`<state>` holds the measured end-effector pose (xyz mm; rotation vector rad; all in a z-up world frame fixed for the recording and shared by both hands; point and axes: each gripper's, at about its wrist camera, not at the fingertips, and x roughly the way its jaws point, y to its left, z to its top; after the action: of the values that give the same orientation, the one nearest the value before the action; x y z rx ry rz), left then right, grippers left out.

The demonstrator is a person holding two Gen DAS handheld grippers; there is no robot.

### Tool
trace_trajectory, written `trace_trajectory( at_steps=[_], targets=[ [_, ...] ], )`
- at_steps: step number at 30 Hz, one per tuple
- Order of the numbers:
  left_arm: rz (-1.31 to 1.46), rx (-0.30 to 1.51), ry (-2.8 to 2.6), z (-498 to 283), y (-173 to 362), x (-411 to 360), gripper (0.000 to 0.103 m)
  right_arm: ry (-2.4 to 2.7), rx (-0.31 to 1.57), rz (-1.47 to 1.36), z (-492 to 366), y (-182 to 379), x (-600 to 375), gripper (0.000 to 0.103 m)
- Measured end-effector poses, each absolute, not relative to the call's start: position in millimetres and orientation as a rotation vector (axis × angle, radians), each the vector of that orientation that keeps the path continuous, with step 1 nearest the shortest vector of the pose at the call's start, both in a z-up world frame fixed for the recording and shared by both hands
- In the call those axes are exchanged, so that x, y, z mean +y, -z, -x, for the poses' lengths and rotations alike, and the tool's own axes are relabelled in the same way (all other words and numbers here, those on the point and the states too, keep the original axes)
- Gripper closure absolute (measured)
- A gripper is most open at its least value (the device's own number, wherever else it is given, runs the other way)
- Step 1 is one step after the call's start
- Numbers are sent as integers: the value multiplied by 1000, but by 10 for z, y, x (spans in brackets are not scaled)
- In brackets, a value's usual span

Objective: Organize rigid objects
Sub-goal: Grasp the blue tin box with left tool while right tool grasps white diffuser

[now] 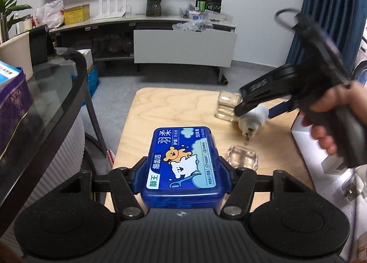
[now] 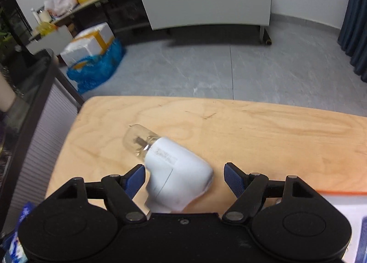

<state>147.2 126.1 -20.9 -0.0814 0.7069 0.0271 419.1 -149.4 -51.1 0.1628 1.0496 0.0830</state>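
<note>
My left gripper (image 1: 182, 169) is shut on a blue dental-floss box (image 1: 182, 163) with a cartoon bear label, held over the near end of the light wooden table (image 1: 160, 107). My right gripper (image 2: 184, 179) is open, its blue pads (image 2: 135, 179) apart on either side of a white plug-in device with a clear glass bottle (image 2: 176, 171) that lies on the table (image 2: 252, 130). In the left wrist view the right gripper (image 1: 254, 108) reaches over the same white device (image 1: 252, 120). A clear square cap (image 1: 242, 156) lies just right of the floss box.
A clear glass jar (image 1: 227, 107) stands behind the white device. A white box (image 1: 321, 148) sits at the table's right edge. A black glass-topped table (image 1: 45, 93) stands to the left, with a blue bag (image 2: 96, 70) on the grey floor.
</note>
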Motion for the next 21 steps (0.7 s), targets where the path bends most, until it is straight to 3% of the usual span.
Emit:
trace_trajectory(
  at_steps=[2, 10, 21],
  targets=[
    [81, 702, -22, -1486, 205, 1262, 41, -93, 1085, -165, -4255, 599, -1479, 24],
    [100, 686, -29, -1503, 170, 1258, 41, -67, 957, -150, -3868, 514, -1474, 25],
    [42, 616, 28, -1202, -35, 882, 41, -11, 714, -190, -2231, -354, -1821, 25]
  ],
)
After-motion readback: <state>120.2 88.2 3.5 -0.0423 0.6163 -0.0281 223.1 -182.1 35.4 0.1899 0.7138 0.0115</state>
